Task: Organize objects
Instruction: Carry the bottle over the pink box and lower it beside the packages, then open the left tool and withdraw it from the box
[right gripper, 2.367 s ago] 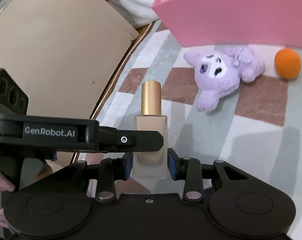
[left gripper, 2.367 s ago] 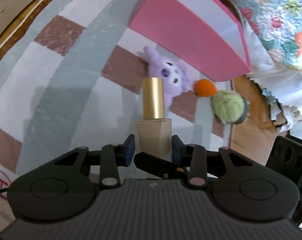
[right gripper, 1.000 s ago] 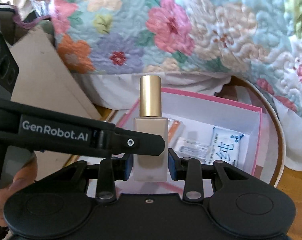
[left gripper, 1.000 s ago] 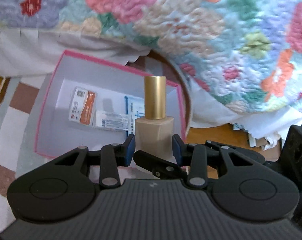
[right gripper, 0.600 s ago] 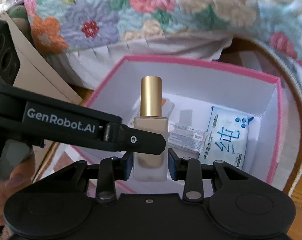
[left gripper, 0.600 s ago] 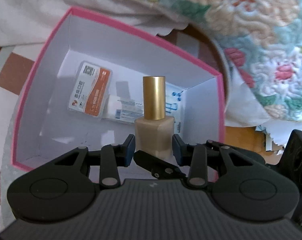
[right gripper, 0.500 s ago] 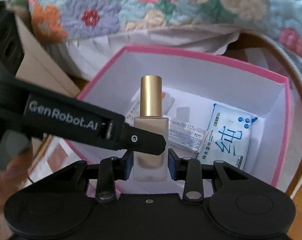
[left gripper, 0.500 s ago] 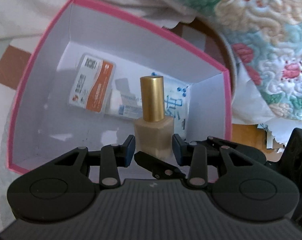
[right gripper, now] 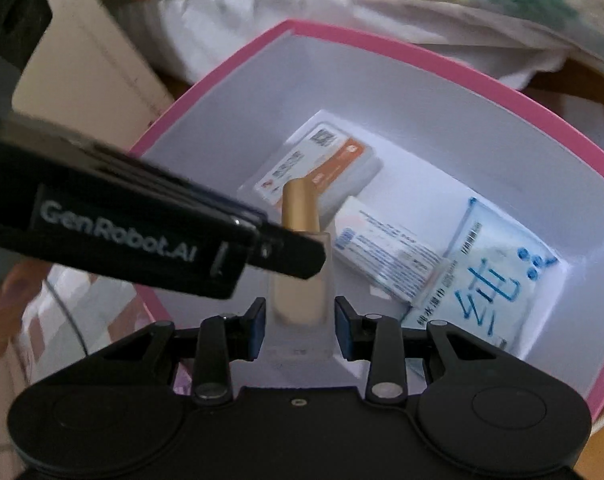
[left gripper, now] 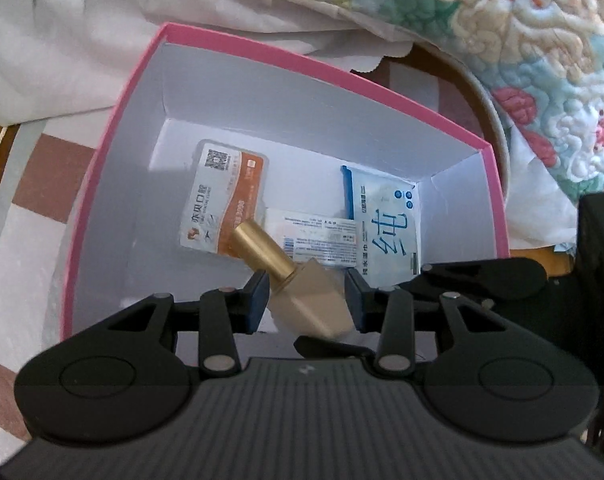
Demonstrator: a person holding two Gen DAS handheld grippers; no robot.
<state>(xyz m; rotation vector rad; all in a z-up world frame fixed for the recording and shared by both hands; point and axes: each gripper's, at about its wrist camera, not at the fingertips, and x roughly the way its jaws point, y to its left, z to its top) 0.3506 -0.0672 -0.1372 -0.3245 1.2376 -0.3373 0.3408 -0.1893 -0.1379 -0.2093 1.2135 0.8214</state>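
A beige foundation bottle (left gripper: 305, 304) with a gold cap sits between the fingers of my left gripper (left gripper: 306, 300), tilted with its cap to the upper left, over the open pink box (left gripper: 114, 120). The left jaws stand slightly wider than the bottle and look loosened. In the right wrist view the same bottle (right gripper: 302, 280) stands between the fingers of my right gripper (right gripper: 300, 324), with small gaps at both sides. The left gripper's finger crosses in front of it. The view is blurred.
Inside the box lie an orange-and-white card pack (left gripper: 222, 204), a white label pack (left gripper: 321, 240) and a blue-and-white wipes pack (left gripper: 385, 236). A floral quilt (left gripper: 501, 20) hangs behind. A checked rug (left gripper: 30, 184) lies to the left. A cardboard sheet (right gripper: 90, 68) stands to the left.
Both grippers carried the bottle from the rug up over the box and down into it. The bottle has now tipped to the left between loosened jaws.
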